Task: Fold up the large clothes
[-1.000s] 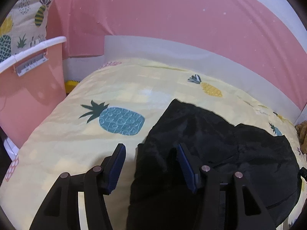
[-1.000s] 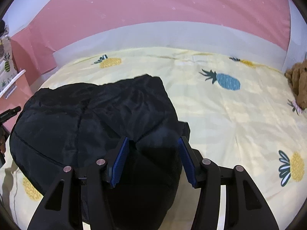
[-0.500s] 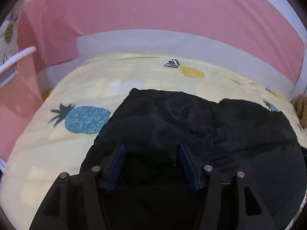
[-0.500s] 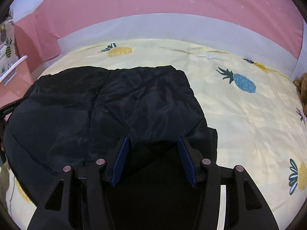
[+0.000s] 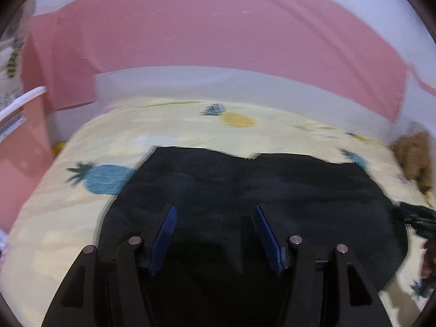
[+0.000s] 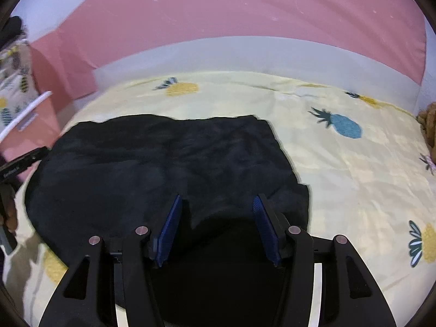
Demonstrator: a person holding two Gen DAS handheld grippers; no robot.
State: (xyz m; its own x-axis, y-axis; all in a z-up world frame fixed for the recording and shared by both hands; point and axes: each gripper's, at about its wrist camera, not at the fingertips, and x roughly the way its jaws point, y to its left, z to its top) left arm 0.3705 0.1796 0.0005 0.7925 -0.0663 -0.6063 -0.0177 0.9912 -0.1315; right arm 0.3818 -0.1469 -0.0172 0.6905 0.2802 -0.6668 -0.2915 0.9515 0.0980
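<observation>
A large black garment (image 5: 272,185) lies spread flat on the pineapple-print bed sheet (image 5: 190,125). Its far edge is nearly straight with a small notch. My left gripper (image 5: 214,208) hovers over its near left part, jaws apart, and only dark cloth shows beneath them. In the right wrist view the same garment (image 6: 163,163) fills the left half. My right gripper (image 6: 218,199) stands open over its near right corner, and no fold is pinched between the blue pads. The cloth closest to both grippers is lost in shadow.
A pink bin (image 5: 24,141) with a white rim stands left of the bed. A brown plush toy (image 5: 414,155) sits at the bed's right end. A pink and white wall panel (image 6: 245,13) runs behind the bed. Bare sheet (image 6: 340,177) stretches right of the garment.
My left gripper has swung from the garment's left edge to over the cloth. The garment now looks wider and flatter than before. The right gripper's view has shifted a little along the cloth.
</observation>
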